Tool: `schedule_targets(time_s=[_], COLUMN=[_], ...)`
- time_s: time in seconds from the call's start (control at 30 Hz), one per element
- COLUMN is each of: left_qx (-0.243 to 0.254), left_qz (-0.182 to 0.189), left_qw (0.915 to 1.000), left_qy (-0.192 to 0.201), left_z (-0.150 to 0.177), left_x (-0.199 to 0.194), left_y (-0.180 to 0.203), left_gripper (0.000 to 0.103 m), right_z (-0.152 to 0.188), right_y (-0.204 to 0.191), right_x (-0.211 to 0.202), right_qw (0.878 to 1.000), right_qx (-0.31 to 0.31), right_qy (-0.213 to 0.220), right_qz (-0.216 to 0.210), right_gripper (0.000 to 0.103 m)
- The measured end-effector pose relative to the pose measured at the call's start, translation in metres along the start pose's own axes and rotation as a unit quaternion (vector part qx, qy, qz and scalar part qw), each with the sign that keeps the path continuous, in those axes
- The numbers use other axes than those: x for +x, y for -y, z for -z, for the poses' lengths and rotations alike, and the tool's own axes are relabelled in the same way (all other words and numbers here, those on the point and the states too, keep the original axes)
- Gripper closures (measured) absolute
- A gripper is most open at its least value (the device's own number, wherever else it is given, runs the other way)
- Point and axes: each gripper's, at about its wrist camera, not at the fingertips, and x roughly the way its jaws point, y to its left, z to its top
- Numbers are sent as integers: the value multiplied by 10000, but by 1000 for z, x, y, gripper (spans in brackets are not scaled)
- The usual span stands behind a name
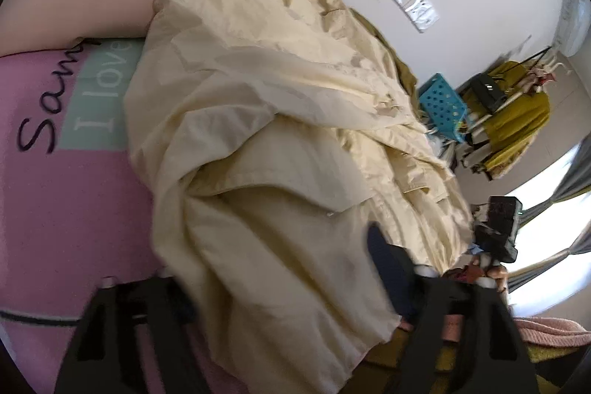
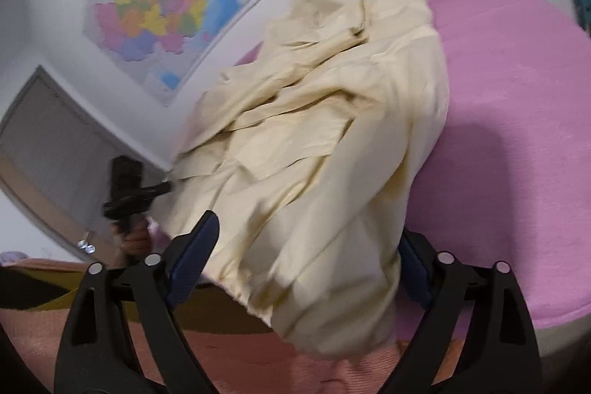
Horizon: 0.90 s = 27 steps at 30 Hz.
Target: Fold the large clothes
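The right gripper [image 2: 303,264], jaws spread wide, straddles the near hem of a crumpled cream cotton garment [image 2: 325,143] without visibly pinching it. The left gripper [image 1: 280,279] is open too, with cloth draped between its fingers. The garment's long axis runs from both grippers toward one o'clock across the pink bed sheet [image 2: 509,120]. Both hands sit at its hem. It looks thin, creased and bunched.
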Motion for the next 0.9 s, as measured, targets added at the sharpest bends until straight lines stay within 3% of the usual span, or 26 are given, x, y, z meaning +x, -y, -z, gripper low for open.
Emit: schedule_targets(time_s=[0.03,0.13,0.2,0.27,0.43,0.47,0.53,0.57,0.6,0.7,0.9], left_qx=[-8,-198,-246,-209,33,26,-140,-196,-187,-200,-122], left_qz=[-79,108,238,400,268,239,-18,-249,-341,-406,173], left_qw=[10000,9997,9994,9990,9996,9997,9999,9995,9992,9989,9990], left_qy=[12,22,21,7,-12,0,60,69,47,93,400], left_z=[1,2,1,-1,-6,-6,-7,-7,-7,-7,-6], left_x=[-1,-3,-4,-1,10,10,12,12,12,5,-38], left_y=[-2,-10,-13,-10,4,5,5,5,6,8,17], left_gripper=[46,45,39,25,19,21,41,58,63,72,80], right_z=[-1,2,3,4,0,-1,-3,-3,-3,-2,-3], right_y=[2,12,11,9,-4,-7,-7,-4,1,-4,-46], right_x=[-2,-11,-12,-10,9,14,23,26,25,14,-22], right_qw=[10000,9994,9991,9993,9989,9993,9991,9990,9980,9971,9940], right_qx=[56,318,392,356,207,143,195,290,441,447,-62], right_qy=[8,71,89,89,60,36,-10,-6,40,292,743], right_qz=[-26,-141,-106,-98,-416,-342,-365,-354,-453,-544,-804], right_gripper=[22,32,31,30,27,30,49,65,72,82,88])
